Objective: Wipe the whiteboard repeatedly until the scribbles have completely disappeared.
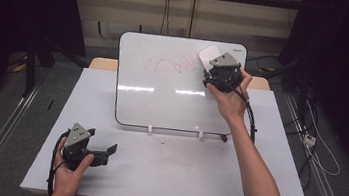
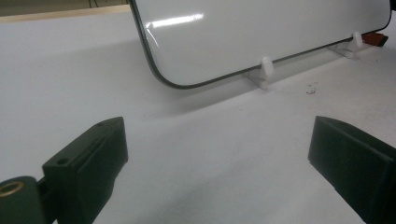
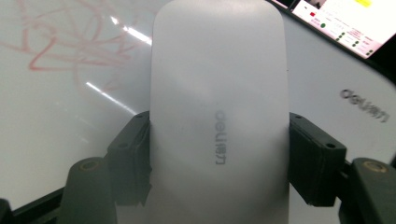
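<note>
A white whiteboard (image 1: 162, 96) leans on small white feet at the middle of the table, with red scribbles (image 1: 171, 63) near its top. My right gripper (image 1: 210, 67) is up at the board's top right, shut on a grey-white eraser (image 1: 209, 57). Its black jaws press on both sides of the eraser (image 3: 217, 107), which sits against the whiteboard (image 3: 56, 130) beside the red scribbles (image 3: 70, 42). My left gripper (image 1: 108, 153) rests near the table's front left, held by a hand, jaws wide open and empty. Its fingertips (image 2: 88, 163) face the whiteboard's lower edge (image 2: 205, 42).
The white table (image 1: 168, 173) has faint red smudges in front of the board. A small red-brown object (image 2: 375, 38) lies by the board's right foot (image 2: 348, 44). Cables trail from both grippers. Dark floor, rails and loose cables surround the table.
</note>
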Demonstrator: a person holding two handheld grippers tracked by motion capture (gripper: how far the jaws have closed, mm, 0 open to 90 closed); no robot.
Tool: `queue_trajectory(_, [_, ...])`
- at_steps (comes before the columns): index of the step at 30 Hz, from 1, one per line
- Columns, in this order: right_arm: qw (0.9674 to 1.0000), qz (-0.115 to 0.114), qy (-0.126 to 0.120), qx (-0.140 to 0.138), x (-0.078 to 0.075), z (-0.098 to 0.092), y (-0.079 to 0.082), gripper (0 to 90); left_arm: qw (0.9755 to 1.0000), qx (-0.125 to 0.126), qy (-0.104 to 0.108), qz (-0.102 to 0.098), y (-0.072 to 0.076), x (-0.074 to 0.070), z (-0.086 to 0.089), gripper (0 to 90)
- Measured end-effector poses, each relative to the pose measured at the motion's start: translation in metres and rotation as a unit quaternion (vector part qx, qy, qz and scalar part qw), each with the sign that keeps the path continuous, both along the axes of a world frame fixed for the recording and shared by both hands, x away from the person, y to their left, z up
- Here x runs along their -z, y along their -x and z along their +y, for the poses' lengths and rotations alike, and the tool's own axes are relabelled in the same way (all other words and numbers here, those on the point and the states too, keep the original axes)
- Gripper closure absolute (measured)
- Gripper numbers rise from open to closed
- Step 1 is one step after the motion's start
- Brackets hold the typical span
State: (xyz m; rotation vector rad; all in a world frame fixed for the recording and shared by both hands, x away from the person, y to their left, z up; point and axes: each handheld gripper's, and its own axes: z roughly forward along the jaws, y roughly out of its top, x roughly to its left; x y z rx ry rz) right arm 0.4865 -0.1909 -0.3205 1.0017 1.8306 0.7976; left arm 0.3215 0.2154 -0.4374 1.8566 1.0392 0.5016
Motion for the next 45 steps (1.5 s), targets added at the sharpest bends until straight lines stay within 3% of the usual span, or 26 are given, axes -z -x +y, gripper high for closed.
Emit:
queue_trajectory(3, [0.9999, 0.000, -0.010, 0.011, -0.005, -0.007, -0.004, 31.7, 1.0000, -0.001, 0.000, -0.001, 0.000, 0.000, 0.001, 4.7])
queue_trajectory(6, [0.9997, -0.008, -0.005, 0.023, -0.003, -0.002, -0.001, 31.8, 1.0000, -0.002, 0.000, -0.001, 0.000, 0.000, 0.000, 4.7])
queue_trajectory(13, [0.9999, 0.004, 0.000, -0.010, 0.014, 0.015, 0.008, 31.8, 1.0000, -0.003, -0.001, -0.002, 0.001, 0.000, -0.001, 4.7])
queue_trajectory(21, [0.9961, 0.013, 0.047, -0.073, 0.041, 0.054, 0.029, 31.8, 1.0000, -0.001, -0.002, -0.002, 0.001, 0.000, -0.002, 4.7])
queue_trajectory(25, [0.9943, 0.010, 0.067, -0.082, 0.047, 0.064, 0.037, 31.8, 1.0000, -0.002, 0.001, -0.002, 0.001, 0.000, -0.001, 4.8])
queue_trajectory(31, [0.9951, 0.014, 0.055, -0.081, 0.042, 0.060, 0.031, 31.7, 1.0000, 0.004, -0.001, -0.001, 0.000, 0.001, -0.002, 4.8])
queue_trajectory(38, [0.9985, 0.000, 0.024, -0.049, 0.021, 0.044, 0.012, 31.7, 1.0000, 0.001, -0.001, -0.001, 0.000, 0.000, 0.000, 4.8])
queue_trajectory(45, [0.9998, -0.010, -0.009, -0.012, 0.000, 0.024, -0.005, 31.7, 1.0000, 0.002, 0.002, -0.001, 0.000, 0.001, 0.001, 4.7])
